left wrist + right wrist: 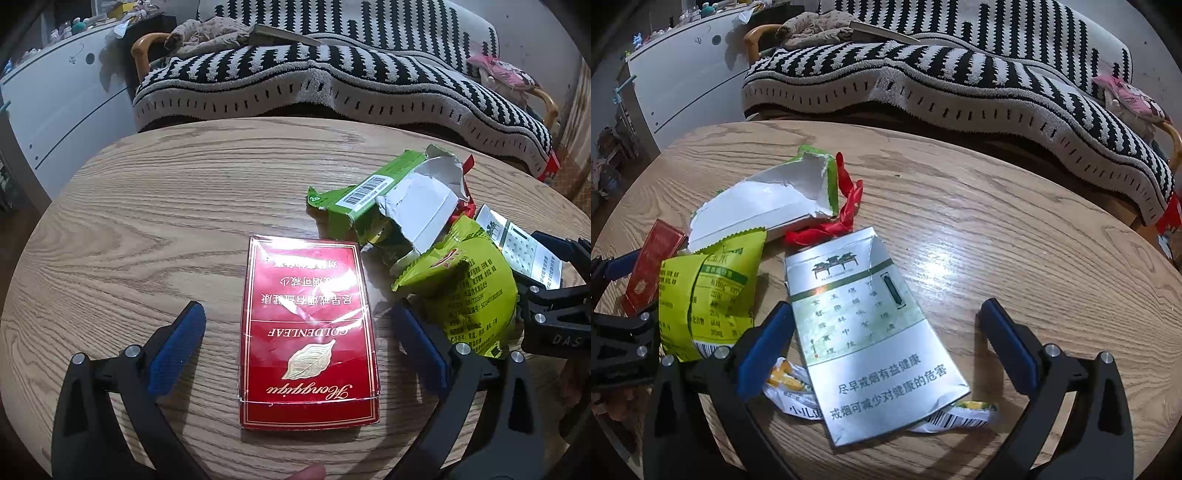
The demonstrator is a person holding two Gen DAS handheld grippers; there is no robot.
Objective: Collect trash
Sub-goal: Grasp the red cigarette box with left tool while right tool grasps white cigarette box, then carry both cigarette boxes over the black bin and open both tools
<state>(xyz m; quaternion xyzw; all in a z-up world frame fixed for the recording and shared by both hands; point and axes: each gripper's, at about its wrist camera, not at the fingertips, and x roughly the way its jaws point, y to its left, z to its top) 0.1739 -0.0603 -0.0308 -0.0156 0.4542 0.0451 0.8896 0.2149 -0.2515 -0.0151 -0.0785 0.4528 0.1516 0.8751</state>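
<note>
Red pack (308,332) between spread left tool (295,325) | silver pack (871,343) between spread right tool (886,325)

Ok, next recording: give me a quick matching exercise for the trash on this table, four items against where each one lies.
Items:
1. red cigarette pack
2. silver cigarette pack
3. red ribbon
4. yellow-green snack bag

Places:
A. against the torn green-and-white box
B. between the open fingers of the left tool
C. between the two cigarette packs
D. between the open fingers of the right tool, on top of a small crumpled wrapper

Pairs: 1-B, 2-D, 3-A, 4-C
</note>
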